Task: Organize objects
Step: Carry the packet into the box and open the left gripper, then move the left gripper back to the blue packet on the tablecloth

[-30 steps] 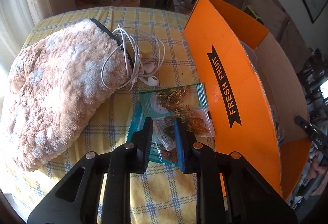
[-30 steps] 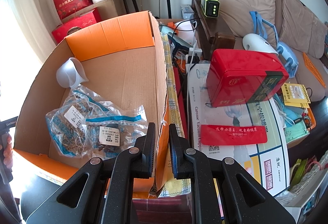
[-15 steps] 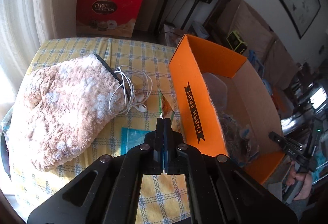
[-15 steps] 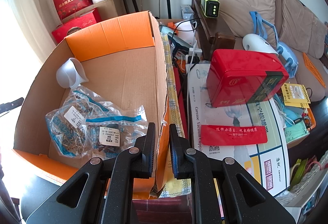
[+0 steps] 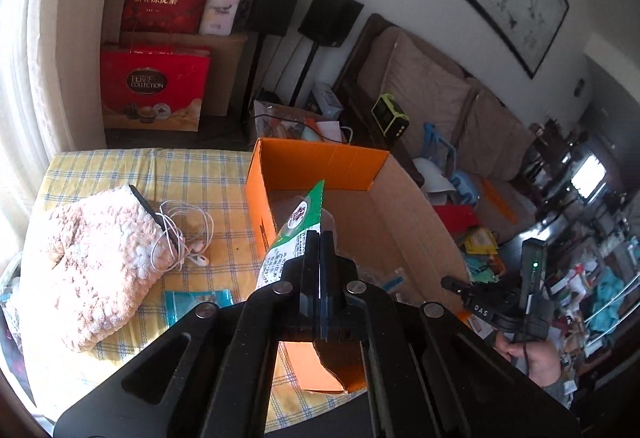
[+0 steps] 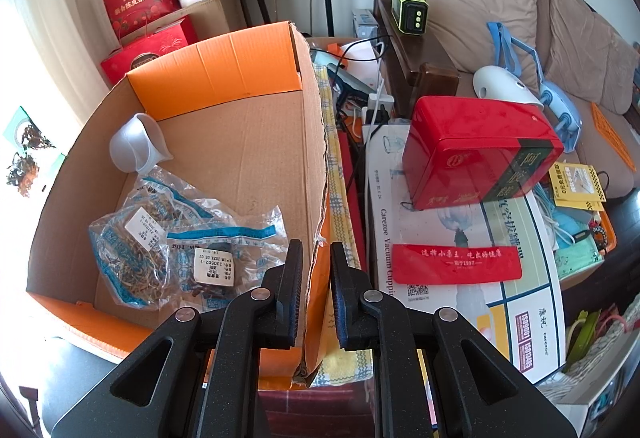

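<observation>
My left gripper (image 5: 320,242) is shut on a green and clear packet of dried herbs (image 5: 298,228) and holds it in the air above the near wall of the orange cardboard box (image 5: 320,161). The packet also shows at the left edge of the right wrist view (image 6: 28,149). My right gripper (image 6: 316,250) straddles the box's right wall (image 6: 316,173) with its jaws narrowly apart, one finger on each side of the cardboard. Inside the box lie clear herb packets (image 6: 168,238) and a white plastic cup (image 6: 136,149).
On the checked tablecloth (image 5: 192,173) lie a fluffy pink pouch (image 5: 88,262), white earphones (image 5: 180,238) and a teal packet (image 5: 196,298). Right of the box are a red tin (image 6: 476,153) on a white carton (image 6: 460,278), cables and a sofa.
My left gripper closed on the herb packet, lifted it off the tablecloth and carried it up and right over the box. The right gripper has stayed at the box wall.
</observation>
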Available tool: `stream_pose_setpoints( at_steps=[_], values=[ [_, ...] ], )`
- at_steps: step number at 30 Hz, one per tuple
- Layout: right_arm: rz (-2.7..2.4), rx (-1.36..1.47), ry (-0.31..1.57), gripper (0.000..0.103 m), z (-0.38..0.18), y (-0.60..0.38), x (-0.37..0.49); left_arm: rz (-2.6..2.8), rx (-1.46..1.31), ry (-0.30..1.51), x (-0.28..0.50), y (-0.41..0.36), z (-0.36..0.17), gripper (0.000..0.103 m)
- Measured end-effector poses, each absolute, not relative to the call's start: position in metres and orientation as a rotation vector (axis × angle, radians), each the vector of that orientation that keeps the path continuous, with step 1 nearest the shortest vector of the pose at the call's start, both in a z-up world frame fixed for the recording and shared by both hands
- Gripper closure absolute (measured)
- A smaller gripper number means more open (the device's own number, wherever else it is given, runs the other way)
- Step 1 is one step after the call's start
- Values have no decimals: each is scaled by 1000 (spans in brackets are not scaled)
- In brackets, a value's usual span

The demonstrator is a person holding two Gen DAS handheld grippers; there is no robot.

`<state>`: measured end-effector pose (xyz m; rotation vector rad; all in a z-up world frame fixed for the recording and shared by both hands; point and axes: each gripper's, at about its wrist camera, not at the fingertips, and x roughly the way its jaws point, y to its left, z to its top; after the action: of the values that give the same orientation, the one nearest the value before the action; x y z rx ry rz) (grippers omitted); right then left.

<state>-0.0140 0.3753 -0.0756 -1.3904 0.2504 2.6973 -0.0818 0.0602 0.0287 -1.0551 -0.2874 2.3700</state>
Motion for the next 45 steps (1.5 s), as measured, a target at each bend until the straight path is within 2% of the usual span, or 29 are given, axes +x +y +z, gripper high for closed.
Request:
stream_pose_setpoints(
  at_steps=[17,31,32,33,35,38,45],
  values=[
    [2697,-1391,248,90,-76,376,-14,2392,-1073,-5,-71,135,8,103],
    [2690,-1397,235,90,-76,374,-15,2377,-1201,91,-87,152,-30,101],
    [2689,-1397,234,90,-76,373,-15,2356,-1212,77,-87,153,-32,94],
    [2689,-1397,234,90,-76,373,-15,2327,-1222,57,-87,154,-34,80],
    [2690,-1397,234,90,-76,373,-15,2278,-1215,14,-85,153,-34,65],
    [2690,-1397,233,89,-76,373,-16,2239,-1219,-14,-86,151,-33,64],
    [2689,-1398,229,88,-76,373,-16,2243,-1186,-113,-87,129,-18,50]
  ],
)
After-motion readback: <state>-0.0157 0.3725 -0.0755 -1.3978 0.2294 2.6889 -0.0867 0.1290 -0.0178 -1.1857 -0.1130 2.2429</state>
